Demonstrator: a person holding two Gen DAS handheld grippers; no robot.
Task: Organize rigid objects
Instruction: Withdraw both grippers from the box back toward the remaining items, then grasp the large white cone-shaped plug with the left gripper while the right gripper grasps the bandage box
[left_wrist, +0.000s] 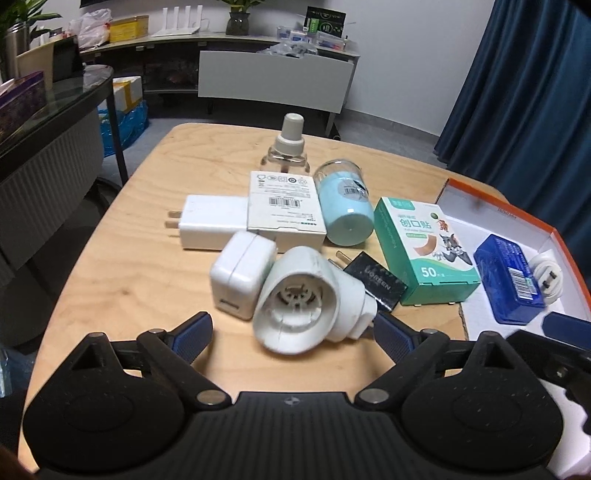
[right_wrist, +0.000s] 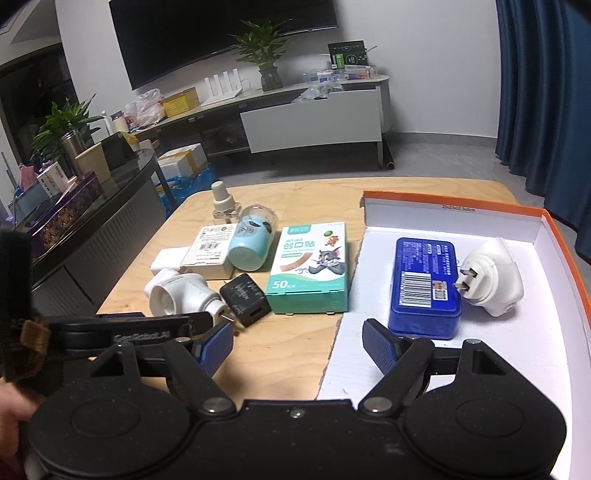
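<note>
We bring the left gripper (left_wrist: 293, 334) down over the white plug-in heater (left_wrist: 303, 299), jaws spread wide and empty, the heater lying on its side on the desk (left_wrist: 147, 229) between the pads. We'd say: close across the round body, clear of the black charger (left_wrist: 375, 282) touching it. Gripper tilts steeply down. The right gripper (right_wrist: 297, 347) hangs released at the edge of the orange box (right_wrist: 461, 206).

The left gripper (left_wrist: 293, 338) hangs over the wooden table (left_wrist: 129, 280), jaws spread wide, and the white plug-in heater (left_wrist: 303, 301) lies on its side between the blue pads (left_wrist: 194, 334), untouched. Beside it sit a white charger (left_wrist: 240, 277) and a black UGREEN adapter (left_wrist: 376, 284).
</note>
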